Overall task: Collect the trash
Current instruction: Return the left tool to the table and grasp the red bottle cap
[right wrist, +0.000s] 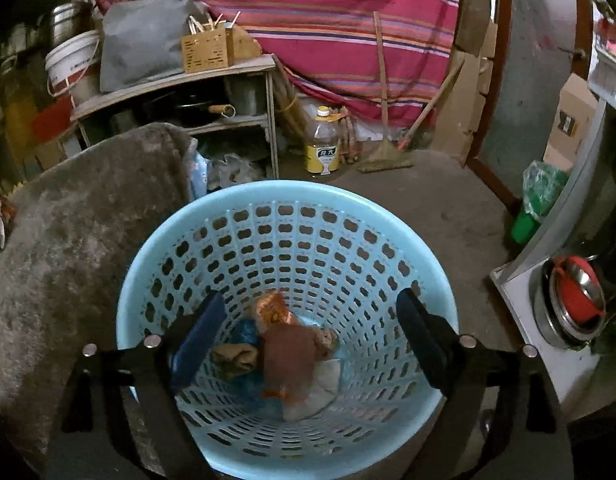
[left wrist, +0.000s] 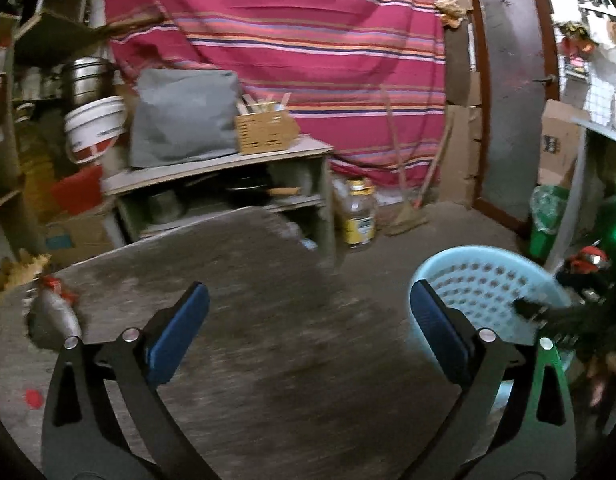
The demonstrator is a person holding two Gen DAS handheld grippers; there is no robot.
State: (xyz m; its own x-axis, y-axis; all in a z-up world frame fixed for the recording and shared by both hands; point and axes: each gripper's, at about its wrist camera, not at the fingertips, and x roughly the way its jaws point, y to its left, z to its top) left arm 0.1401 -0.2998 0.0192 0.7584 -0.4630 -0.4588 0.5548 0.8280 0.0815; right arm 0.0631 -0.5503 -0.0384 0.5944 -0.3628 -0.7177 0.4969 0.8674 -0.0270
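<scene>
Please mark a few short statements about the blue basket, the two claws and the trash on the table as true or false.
1. The perforated light-blue plastic basket is empty. False: crumpled wrappers lie at its bottom.
2. The right claw is open above the basket. True.
3. The left claw grips a bottle. False: it is open, nothing between its pads.
4. A crumpled silvery wrapper lies on the grey table. True.
</scene>
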